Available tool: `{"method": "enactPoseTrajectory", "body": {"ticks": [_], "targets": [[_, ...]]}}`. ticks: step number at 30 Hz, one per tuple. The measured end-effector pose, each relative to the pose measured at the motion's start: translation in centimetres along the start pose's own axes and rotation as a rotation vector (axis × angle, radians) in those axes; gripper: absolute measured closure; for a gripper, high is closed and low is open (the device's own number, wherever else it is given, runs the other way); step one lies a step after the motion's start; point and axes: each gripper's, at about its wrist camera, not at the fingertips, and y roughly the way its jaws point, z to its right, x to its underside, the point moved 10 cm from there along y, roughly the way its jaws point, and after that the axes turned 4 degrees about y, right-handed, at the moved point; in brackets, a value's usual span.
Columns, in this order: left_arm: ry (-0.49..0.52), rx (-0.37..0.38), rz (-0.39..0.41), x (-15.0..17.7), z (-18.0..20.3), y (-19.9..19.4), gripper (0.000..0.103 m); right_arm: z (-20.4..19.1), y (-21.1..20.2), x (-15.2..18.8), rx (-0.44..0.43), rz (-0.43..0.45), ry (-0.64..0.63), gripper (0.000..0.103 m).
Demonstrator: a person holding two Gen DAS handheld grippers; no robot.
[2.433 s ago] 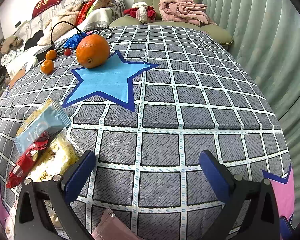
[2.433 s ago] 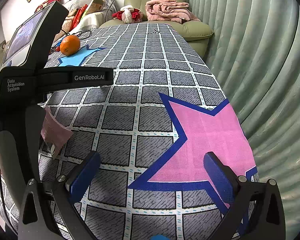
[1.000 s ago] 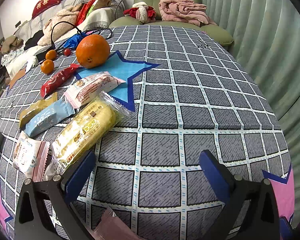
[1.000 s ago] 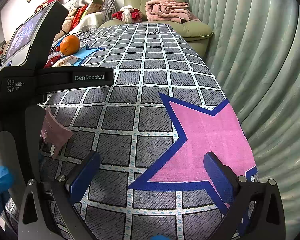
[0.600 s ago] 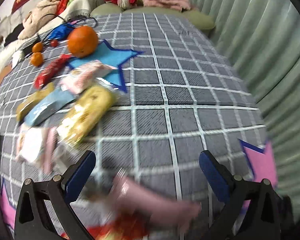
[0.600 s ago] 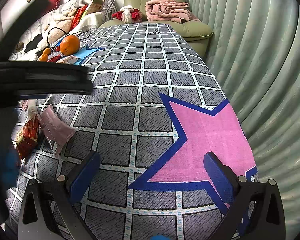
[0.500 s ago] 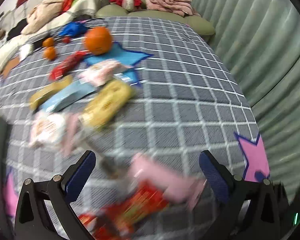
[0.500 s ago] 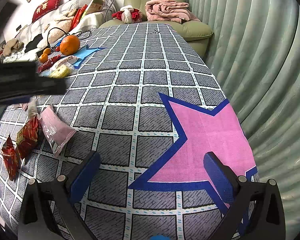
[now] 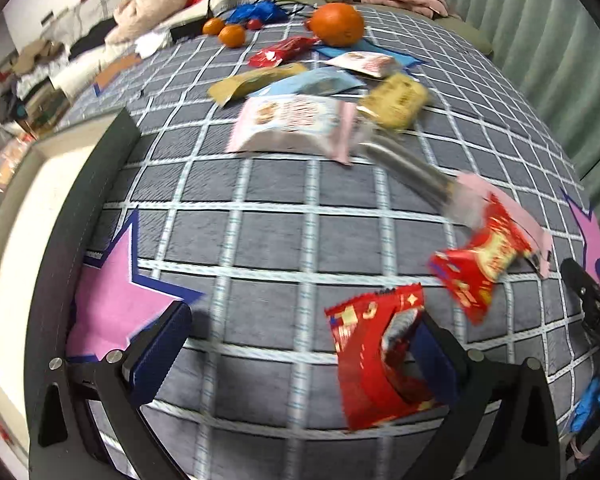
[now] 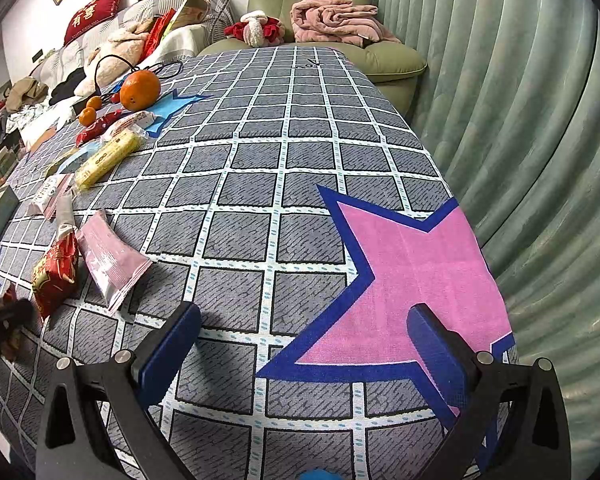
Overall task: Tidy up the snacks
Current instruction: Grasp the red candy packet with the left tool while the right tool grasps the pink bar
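Observation:
Several snack packets lie across the checked tablecloth. In the left wrist view a red packet [image 9: 376, 356] lies just inside the right finger of my open left gripper [image 9: 298, 346]. Another red packet [image 9: 484, 260] and a pink packet [image 9: 504, 208] lie further right. Beyond are a pink-white packet [image 9: 292, 124], a yellow packet [image 9: 396, 100], a light blue packet [image 9: 312, 82] and a mustard packet [image 9: 256, 80]. My right gripper [image 10: 304, 344] stands open and empty over the pink star [image 10: 412, 272], with the pink packet [image 10: 108, 256] and red packet [image 10: 56, 268] to its left.
A white box with a dark rim [image 9: 96, 184] stands at the table's left edge. A big orange [image 9: 336, 30], small tangerines [image 9: 232, 34] and a cable lie at the far end. A green armchair [image 10: 312, 0] and curtain [image 10: 520, 120] border the table.
My left gripper has swung left and pulled back, so the red packets and the white box have come into its view. It has left the right wrist view's foreground. The right gripper has not moved.

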Motion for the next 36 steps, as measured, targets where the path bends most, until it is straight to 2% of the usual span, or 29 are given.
{"method": "enactPoseTrajectory", "body": {"ticks": [5,8,10,13,15,17,22,24,26,31,32,34,35,36], "targets": [[0.014,0.006,-0.003,0.0,-1.6,0.0,0.0,0.0,0.0,0.0,0.0,-0.001,-0.001,0.0],[-0.006,0.0,0.023,0.3,-1.5,-0.1,0.0,0.0,-0.1,0.2,-0.003,-0.009,-0.006,0.0],[-0.01,-0.008,0.067,0.2,-1.5,-0.1,0.0,-0.2,0.0,0.2,-0.017,-0.032,-0.025,0.0],[-0.001,-0.006,0.101,0.3,-1.4,-0.3,0.0,-2.3,-0.3,0.3,-0.107,-0.128,-0.111,0.0],[0.01,0.0,0.103,0.1,-1.3,-0.2,0.0,-4.7,-1.5,-0.6,-0.17,-0.103,-0.186,0.0],[0.015,0.003,0.097,-0.1,-1.3,-0.2,0.0,-6.7,-1.7,-1.4,-0.171,-0.087,-0.269,0.0],[0.043,0.018,0.07,0.5,-0.9,-0.5,0.0,-11.0,1.4,-1.5,-0.145,-0.163,-0.47,0.0],[0.056,0.024,0.073,0.9,-0.6,-0.6,0.0,-11.9,2.0,-1.9,-0.175,-0.176,-0.488,0.0],[0.061,0.025,0.081,1.0,-0.4,-0.7,0.0,-12.4,2.9,-2.0,-0.236,-0.236,-0.44,0.0],[0.076,0.029,0.058,1.0,0.1,-0.6,0.001,-13.2,3.7,-3.0,-0.211,-0.234,-0.398,0.0],[0.081,0.032,0.052,1.1,0.3,-0.7,0.002,-13.7,3.7,-3.0,-0.202,-0.237,-0.394,0.0],[0.102,0.05,0.055,1.0,0.9,-1.1,0.017,-14.2,3.3,-2.8,-0.201,-0.234,-0.398,0.006],[0.119,0.058,0.065,1.0,1.2,-1.4,0.023,-14.4,3.0,-2.7,-0.208,-0.226,-0.4,0.015],[0.129,0.06,0.073,0.9,1.4,-1.7,0.042,-14.5,2.6,-2.6,-0.21,-0.222,-0.4,0.029]]}}
